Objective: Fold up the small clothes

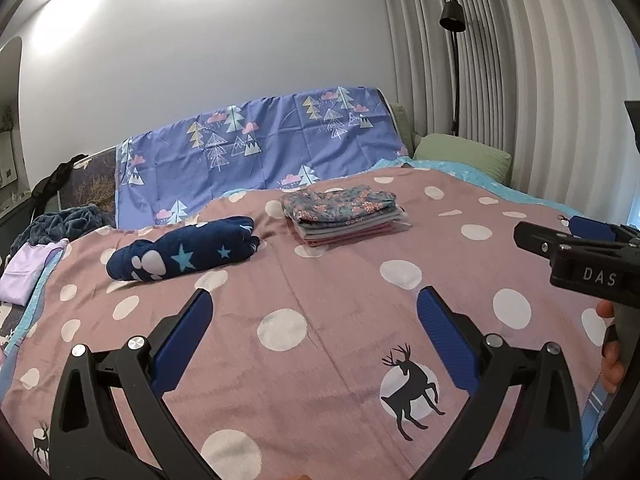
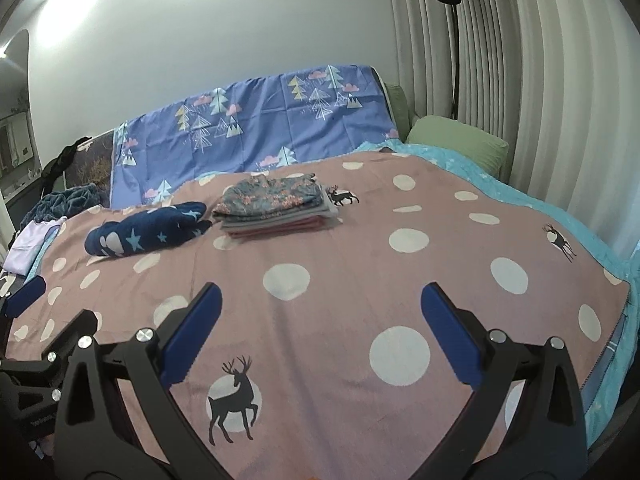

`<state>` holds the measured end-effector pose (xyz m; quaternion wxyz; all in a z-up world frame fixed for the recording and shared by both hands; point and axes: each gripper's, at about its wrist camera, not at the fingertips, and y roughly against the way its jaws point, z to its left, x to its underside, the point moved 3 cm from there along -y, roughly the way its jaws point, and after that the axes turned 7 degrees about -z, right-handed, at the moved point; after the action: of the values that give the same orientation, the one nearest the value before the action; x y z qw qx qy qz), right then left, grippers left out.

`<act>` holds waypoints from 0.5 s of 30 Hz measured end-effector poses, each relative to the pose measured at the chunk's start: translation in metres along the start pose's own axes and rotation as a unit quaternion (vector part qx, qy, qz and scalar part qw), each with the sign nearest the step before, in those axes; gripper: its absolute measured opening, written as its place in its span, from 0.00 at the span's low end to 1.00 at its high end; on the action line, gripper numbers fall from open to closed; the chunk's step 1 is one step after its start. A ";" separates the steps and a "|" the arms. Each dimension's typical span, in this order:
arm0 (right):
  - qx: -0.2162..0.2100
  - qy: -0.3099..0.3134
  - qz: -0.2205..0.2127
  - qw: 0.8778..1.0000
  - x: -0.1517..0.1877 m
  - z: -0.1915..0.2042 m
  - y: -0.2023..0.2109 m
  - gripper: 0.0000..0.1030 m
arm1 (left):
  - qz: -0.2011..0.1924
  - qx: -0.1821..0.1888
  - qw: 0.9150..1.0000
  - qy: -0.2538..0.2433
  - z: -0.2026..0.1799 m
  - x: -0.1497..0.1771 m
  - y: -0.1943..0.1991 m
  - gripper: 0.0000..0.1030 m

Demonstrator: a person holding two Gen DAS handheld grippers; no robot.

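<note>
Hovering over the pink dotted bedspread (image 1: 320,280), the left tongs (image 1: 314,300) and the right tongs (image 2: 320,292) both stand spread wide with nothing between their blue pads. The stack of folded clothes (image 1: 344,216) sits toward the far side of the bedspread, its floral piece on top. Just left of the stack lies a dark blue star-print garment (image 1: 184,254), bunched into a loose roll and touching nothing else; it looks like the next piece to fold.

Reaching for that roll risks pinching the bedspread along with it, since the fabric lies soft against the cover. A sweep near the stack could also nudge its layers askew.

How the roll is bundled underneath cannot be made out. A lilac cloth (image 1: 24,276), far left of the stack, is cut off at the bed's edge, so its kind stays unclear.
</note>
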<state>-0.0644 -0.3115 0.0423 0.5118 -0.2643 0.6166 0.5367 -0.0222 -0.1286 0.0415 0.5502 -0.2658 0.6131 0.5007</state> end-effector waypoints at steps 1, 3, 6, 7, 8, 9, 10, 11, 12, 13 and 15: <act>0.001 0.001 0.002 1.000 0.001 0.000 0.000 0.98 | 0.000 0.000 1.000 0.003 0.000 0.000 0.000 0.99; 0.001 0.000 0.004 1.000 0.002 -0.002 -0.001 0.98 | 0.003 0.005 1.000 0.006 0.000 0.001 0.000 0.99; 0.002 -0.001 0.005 1.000 0.003 -0.002 -0.001 0.98 | 0.005 0.009 1.000 0.002 -0.004 0.001 0.000 0.99; 0.003 0.000 0.005 1.000 0.003 -0.002 -0.001 0.98 | 0.006 0.011 1.000 0.000 -0.006 0.001 0.000 0.99; 0.003 0.003 0.004 1.000 0.004 -0.002 -0.001 0.98 | 0.007 0.012 1.000 -0.001 -0.007 0.002 0.000 0.99; 0.003 0.003 0.004 1.000 0.003 -0.002 -0.001 0.98 | 0.008 0.014 1.000 -0.001 -0.008 0.002 0.000 0.99; 0.002 0.005 0.004 1.000 0.004 -0.002 -0.001 0.98 | 0.010 0.015 1.000 0.000 -0.009 0.002 -0.001 0.99; 0.001 0.006 0.004 1.000 0.004 -0.002 -0.001 0.98 | 0.012 0.017 1.000 0.001 -0.010 0.002 -0.001 0.99; 0.001 0.007 0.004 1.000 0.004 -0.002 -0.001 0.98 | 0.015 0.017 1.000 0.002 -0.010 0.002 -0.002 0.99; 0.001 0.008 0.004 1.000 0.004 -0.002 -0.001 0.98 | 0.018 0.017 1.000 0.003 -0.011 0.002 -0.003 0.99; 0.003 0.009 0.004 1.000 0.005 -0.003 -0.002 0.98 | 0.025 0.015 1.000 0.005 -0.011 0.003 -0.004 0.99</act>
<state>-0.0654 -0.3136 0.0370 0.5049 -0.2655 0.6240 0.5340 -0.0237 -0.1398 0.0360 0.5383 -0.2450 0.6299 0.5034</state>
